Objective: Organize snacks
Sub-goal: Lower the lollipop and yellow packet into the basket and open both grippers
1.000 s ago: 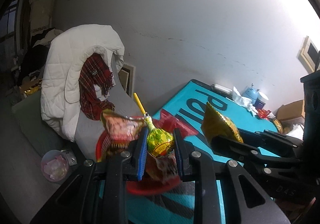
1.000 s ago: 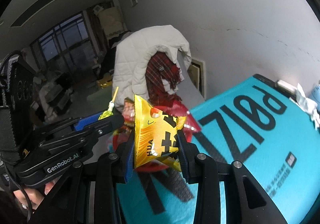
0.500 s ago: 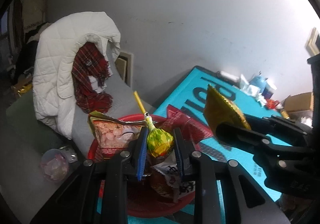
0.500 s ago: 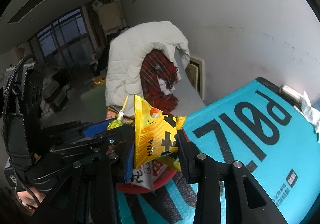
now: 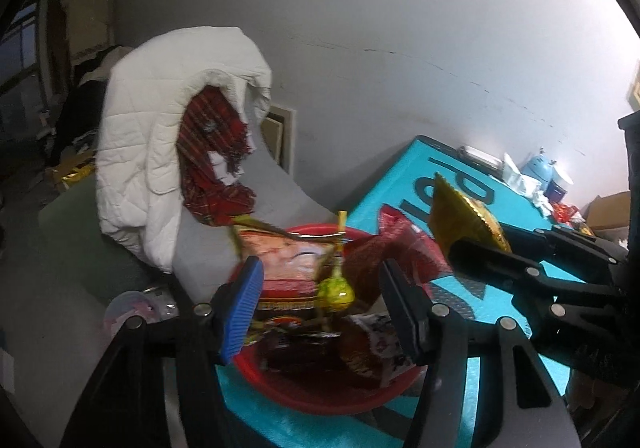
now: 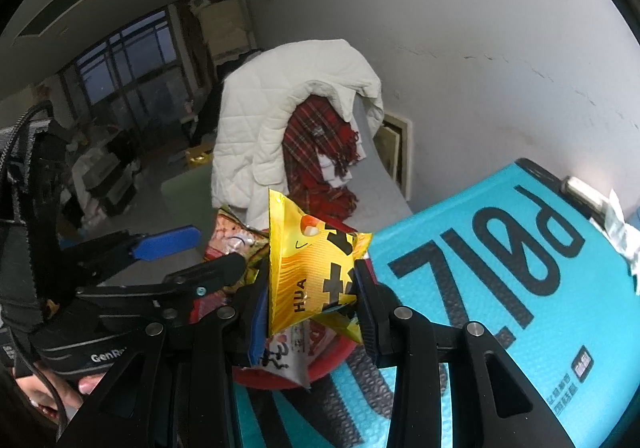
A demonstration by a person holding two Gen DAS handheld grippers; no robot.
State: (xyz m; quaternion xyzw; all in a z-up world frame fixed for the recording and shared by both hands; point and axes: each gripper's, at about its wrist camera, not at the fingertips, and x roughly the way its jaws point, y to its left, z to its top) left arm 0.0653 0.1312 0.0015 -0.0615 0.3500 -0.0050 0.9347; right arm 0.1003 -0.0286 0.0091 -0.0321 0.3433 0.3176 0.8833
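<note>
The left gripper has just been opening; its ribbed blue pad and black pad stand apart. A round green lollipop in shiny wrap sits between them, touching neither, over the crinkly bags in the round red bowl. The right gripper squeezes a puffy yellow bag above the bowl. The tabletop is bumpy blue.

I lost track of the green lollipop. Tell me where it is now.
In the left wrist view the green lollipop sits between the left gripper's just-opened fingers, touching neither, over the snack packets in the red bowl.
</note>
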